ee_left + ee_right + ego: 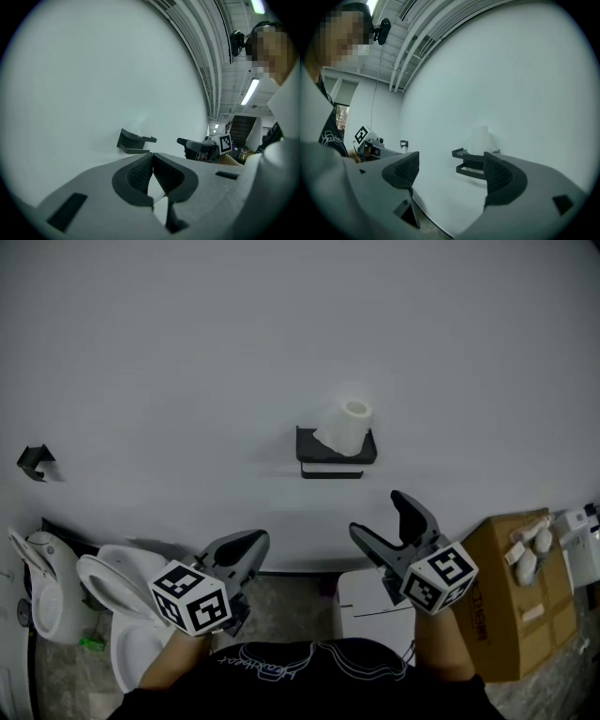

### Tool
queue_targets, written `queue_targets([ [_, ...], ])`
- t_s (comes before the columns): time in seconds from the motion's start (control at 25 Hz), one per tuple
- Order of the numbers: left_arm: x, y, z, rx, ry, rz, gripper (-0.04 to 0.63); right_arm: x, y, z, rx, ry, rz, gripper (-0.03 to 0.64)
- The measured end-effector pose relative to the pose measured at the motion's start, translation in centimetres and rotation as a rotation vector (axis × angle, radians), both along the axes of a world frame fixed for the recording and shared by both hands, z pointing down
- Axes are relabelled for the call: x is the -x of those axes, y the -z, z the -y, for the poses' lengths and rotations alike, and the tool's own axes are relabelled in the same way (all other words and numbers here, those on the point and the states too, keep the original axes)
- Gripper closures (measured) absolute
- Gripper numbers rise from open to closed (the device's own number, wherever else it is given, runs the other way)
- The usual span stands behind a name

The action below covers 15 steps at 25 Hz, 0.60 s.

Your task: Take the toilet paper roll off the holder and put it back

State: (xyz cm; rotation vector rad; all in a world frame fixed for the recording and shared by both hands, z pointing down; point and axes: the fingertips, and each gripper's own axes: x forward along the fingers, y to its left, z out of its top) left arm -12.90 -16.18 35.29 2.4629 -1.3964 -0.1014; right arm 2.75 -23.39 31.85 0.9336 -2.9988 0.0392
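White toilet paper roll [345,427] stands on holder [308,444], well beyond right claw [377,513].

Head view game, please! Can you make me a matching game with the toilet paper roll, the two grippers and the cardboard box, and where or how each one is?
Things:
1. toilet paper roll
2. left gripper
3. right gripper
4. cardboard box

Place or state:
a. jaws wide apart
b. on the black holder on the wall
c. brown, at the far right
d. jaws shut, nothing between them

Pairs: 1-b, 2-d, 3-a, 4-c
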Motion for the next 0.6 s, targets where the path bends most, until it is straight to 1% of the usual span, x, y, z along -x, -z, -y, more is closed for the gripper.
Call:
queue_targets([
  [0.2,-0.1,0.1,1.7,-0.012,-0.012,0.01,0.591,0.4,1.7,2.0,-0.058,0.004,-0.052,0.195],
  [0.4,-0.2,-0.5,2.6,-0.005,-0.024,0.021,0.591,0.4,2.8,4.3,-0.093,-0.03,-0.039,0.209],
  [0.6,0.3,-0.8,3.8,-0.003,-0.033,0.023,0.591,1.3,3.0,6.0,-0.099,-0.04,-0.046,0.21],
])
